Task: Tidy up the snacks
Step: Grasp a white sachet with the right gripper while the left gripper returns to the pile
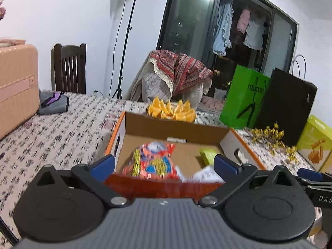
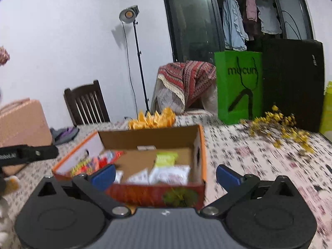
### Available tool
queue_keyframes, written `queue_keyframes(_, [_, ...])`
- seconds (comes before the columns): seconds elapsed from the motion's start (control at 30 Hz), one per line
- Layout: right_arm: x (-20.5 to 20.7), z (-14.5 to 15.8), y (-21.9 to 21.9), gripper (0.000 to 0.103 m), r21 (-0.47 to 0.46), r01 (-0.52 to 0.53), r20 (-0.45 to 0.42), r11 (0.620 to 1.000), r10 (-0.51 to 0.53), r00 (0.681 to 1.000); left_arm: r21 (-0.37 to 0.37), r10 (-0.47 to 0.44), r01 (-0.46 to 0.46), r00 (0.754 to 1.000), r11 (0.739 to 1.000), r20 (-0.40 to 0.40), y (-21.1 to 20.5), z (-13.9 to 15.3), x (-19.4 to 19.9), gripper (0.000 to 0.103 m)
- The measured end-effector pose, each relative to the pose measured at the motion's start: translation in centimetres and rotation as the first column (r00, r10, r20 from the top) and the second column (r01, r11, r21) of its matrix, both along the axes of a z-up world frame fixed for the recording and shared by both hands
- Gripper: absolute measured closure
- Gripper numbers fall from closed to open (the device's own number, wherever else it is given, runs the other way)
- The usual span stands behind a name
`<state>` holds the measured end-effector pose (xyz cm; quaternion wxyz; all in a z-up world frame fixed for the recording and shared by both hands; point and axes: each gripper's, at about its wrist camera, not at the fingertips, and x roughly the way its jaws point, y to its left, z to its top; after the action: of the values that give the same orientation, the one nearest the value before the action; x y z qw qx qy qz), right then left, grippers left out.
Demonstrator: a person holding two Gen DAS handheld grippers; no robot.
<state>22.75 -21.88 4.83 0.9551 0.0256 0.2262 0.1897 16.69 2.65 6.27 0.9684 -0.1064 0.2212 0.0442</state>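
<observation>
An open cardboard box (image 1: pixel 176 129) (image 2: pixel 149 138) with orange edges stands on the patterned table. Inside lie a red and orange snack bag (image 1: pixel 152 162) (image 2: pixel 91 162), a yellow-green packet (image 1: pixel 207 154) (image 2: pixel 166 158) and white packets (image 1: pixel 204 174) (image 2: pixel 169 174). My left gripper (image 1: pixel 165 165) is open, its blue pads either side of the box's near wall, with nothing between them. My right gripper (image 2: pixel 166 175) is also open and empty just in front of the box. The right gripper's tip (image 1: pixel 311 176) shows at the right of the left wrist view; the left one (image 2: pixel 27 152) shows at the left of the right wrist view.
A plate of orange wedges (image 1: pixel 171 110) (image 2: pixel 151 119) sits behind the box. A green paper bag (image 1: pixel 243 95) (image 2: pixel 238 87), a black bag (image 1: pixel 290 105) (image 2: pixel 292 83) and yellow dried flowers (image 1: pixel 271 137) (image 2: pixel 284 124) are on the right. A pink suitcase (image 1: pixel 16 85) and grey pouch (image 1: pixel 54 101) are left.
</observation>
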Motion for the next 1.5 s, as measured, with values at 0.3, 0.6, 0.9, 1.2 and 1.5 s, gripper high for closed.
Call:
queue_keyframes(0.3, [-3.2, -5.0, -1.8, 0.0, -0.159, 0.015, -0.103, 0.987, -0.032, 0.994, 0.004, -0.016, 0.017, 0.996, 1.0, -0.092, 0.7, -3.8, -3.5, 0.0])
queue_keyframes(0.6, [-2.0, -6.9, -2.9, 0.013, -0.241, 0.042, -0.153, 0.97, -0.081, 0.985, 0.004, -0.032, 0.033, 0.992, 0.999, -0.125, 0.6, -5.1, -4.8, 0.0])
queue_keyframes(0.9, [0.4, -8.2, -2.0, 0.05, -0.215, 0.005, -0.209, 0.977, -0.051, 0.977, 0.021, -0.064, 0.068, 0.987, 0.997, -0.15, -0.9, -5.5, -4.9, 0.0])
queue_keyframes(1.2, [-3.1, -6.9, -3.9, 0.061, -0.049, 0.128, -0.056, 0.991, -0.13, 0.99, 0.019, -0.108, 0.114, 0.972, 0.993, -0.211, -3.3, -6.8, -3.6, 0.0])
queue_keyframes(1.5, [-4.2, -6.9, -3.5, 0.061, -0.074, 0.159, 0.064, 0.984, -0.155, 0.986, 0.042, -0.037, 0.052, 0.951, 0.998, -0.307, -4.9, -9.3, -1.5, 0.0])
